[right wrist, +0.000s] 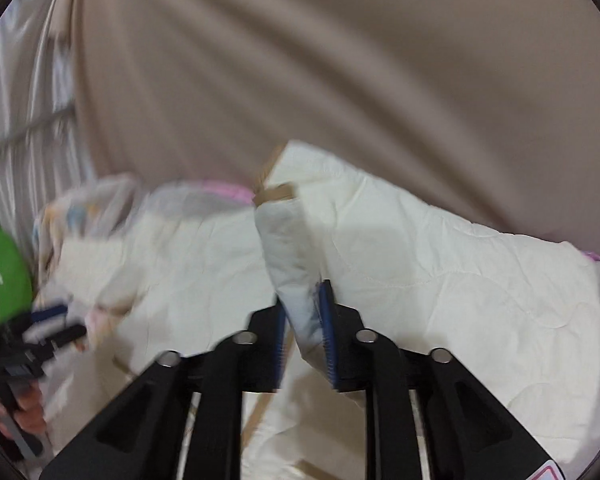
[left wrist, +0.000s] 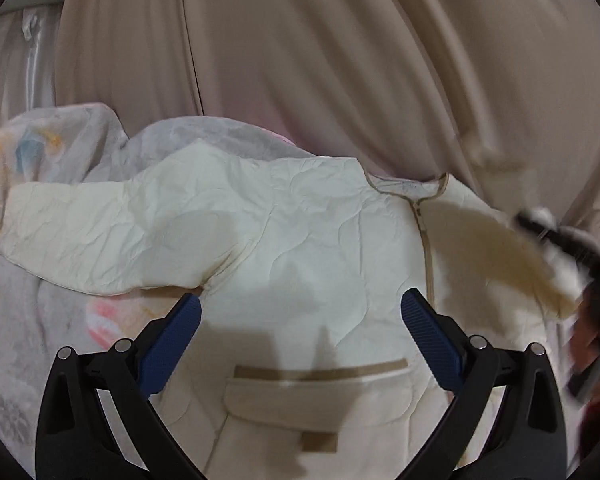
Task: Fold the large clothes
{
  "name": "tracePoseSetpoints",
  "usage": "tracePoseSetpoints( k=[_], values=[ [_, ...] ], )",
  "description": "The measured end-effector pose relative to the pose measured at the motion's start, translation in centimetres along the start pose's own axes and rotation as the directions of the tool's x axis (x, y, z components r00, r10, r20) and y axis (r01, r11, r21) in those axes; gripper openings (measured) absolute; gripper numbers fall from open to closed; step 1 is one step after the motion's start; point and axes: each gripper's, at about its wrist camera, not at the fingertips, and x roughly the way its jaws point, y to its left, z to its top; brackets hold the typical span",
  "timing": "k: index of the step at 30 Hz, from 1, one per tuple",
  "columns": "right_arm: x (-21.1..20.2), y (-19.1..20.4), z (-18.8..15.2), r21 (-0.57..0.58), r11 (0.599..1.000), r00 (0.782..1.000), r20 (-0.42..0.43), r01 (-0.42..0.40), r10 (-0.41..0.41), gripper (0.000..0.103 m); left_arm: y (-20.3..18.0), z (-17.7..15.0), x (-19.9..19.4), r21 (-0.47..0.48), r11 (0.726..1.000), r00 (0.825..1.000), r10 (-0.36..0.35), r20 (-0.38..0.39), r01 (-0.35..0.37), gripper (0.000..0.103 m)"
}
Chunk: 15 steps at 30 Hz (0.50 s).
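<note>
A cream quilted jacket (left wrist: 300, 220) lies spread front-up on the bed, with a tan-trimmed pocket flap (left wrist: 320, 396) near me and a zipper running up to the collar (left wrist: 420, 196). Its left sleeve (left wrist: 100, 232) stretches out flat to the left. My left gripper (left wrist: 300, 300) hovers open over the jacket's body with nothing between its blue pads. My right gripper (right wrist: 304, 304) is shut on the other sleeve (right wrist: 292, 248), holding its tan cuff end up above the jacket (right wrist: 460, 280). In the left wrist view the right gripper (left wrist: 536, 220) is a blur at the right edge.
A beige curtain (left wrist: 300, 40) hangs close behind the bed. A pale patterned bedsheet (left wrist: 28, 320) lies under the jacket, bunched at the far left. A person's hand (right wrist: 28, 408) grips the left gripper's handle, which has a green part (right wrist: 4, 268).
</note>
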Motion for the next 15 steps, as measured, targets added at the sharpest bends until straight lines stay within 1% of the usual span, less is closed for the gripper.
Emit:
tracePoseSetpoints(
  k=[1,2,3,4,5,7,8,9,10,11,13,14,15],
  values=[
    [1.3,1.0,-0.6,-0.017,1.000,1.000,-0.025,-0.003,0.003,0.040,0.2,0.4,0.7,-0.027,0.999,0.999,-0.026,-0.018,0.026,0.098],
    [1.9,1.9,-1.6,-0.029,1.000,0.999,-0.038,-0.003,0.002,0.043,0.5,0.7,1.4,-0.055,0.997,0.998,-0.048,-0.037,0.046,0.098],
    [1.6,2.6,-2.4,-0.038,0.999,0.999,-0.037,-0.010,0.008,0.043,0.7,0.9,2.0,-0.078,0.995,0.996,-0.072,-0.052,0.068,0.098],
    [1.0,2.6,-3.0,-0.044,0.999,0.999,-0.029,-0.015,0.013,0.044,0.9,1.0,2.9,-0.106,0.990,0.992,-0.098,-0.074,0.090,0.098],
    [-0.2,2.2,-3.8,-0.043,0.999,1.000,-0.011,-0.015,0.015,0.052,1.1,1.1,3.8,-0.136,0.985,0.988,-0.123,-0.098,0.109,0.098],
    [-2.8,0.8,-4.6,-0.024,1.000,0.999,0.032,0.000,0.001,0.062,1.0,1.2,5.2,-0.180,0.973,0.977,-0.169,-0.130,0.145,0.098],
    [-4.4,-0.9,-5.3,0.003,1.000,0.998,0.057,0.027,-0.027,0.065,0.8,1.3,5.7,-0.194,0.967,0.972,-0.191,-0.140,0.163,0.098],
    [-5.9,-2.7,-6.1,0.038,0.998,0.995,0.073,0.059,-0.062,0.066,0.3,1.3,6.4,-0.201,0.962,0.963,-0.218,-0.156,0.186,0.098],
    [-6.8,-4.0,-6.9,0.070,0.994,0.993,0.079,0.085,-0.090,0.067,-0.3,1.3,7.1,-0.199,0.958,0.955,-0.240,-0.174,0.205,0.098],
    [-8.1,-6.3,-7.7,0.116,0.985,0.987,0.081,0.127,-0.137,0.067,-1.1,1.2,7.9,-0.191,0.955,0.945,-0.263,-0.193,0.227,0.098],
    [-10.0,-10.4,-9.8,0.210,0.955,0.972,0.061,0.209,-0.226,0.069,-3.4,0.8,9.5,-0.173,0.954,0.930,-0.283,-0.235,0.246,0.098],
    [-10.9,-12.8,-11.3,0.275,0.934,0.967,0.040,0.230,-0.250,0.070,-4.6,0.5,10.3,-0.163,0.950,0.918,-0.301,-0.258,0.265,0.098],
    [-11.3,-14.1,-12.3,0.316,0.920,0.968,0.026,0.231,-0.251,0.070,-6.0,0.2,11.3,-0.147,0.947,0.901,-0.319,-0.295,0.287,0.098]
  ],
)
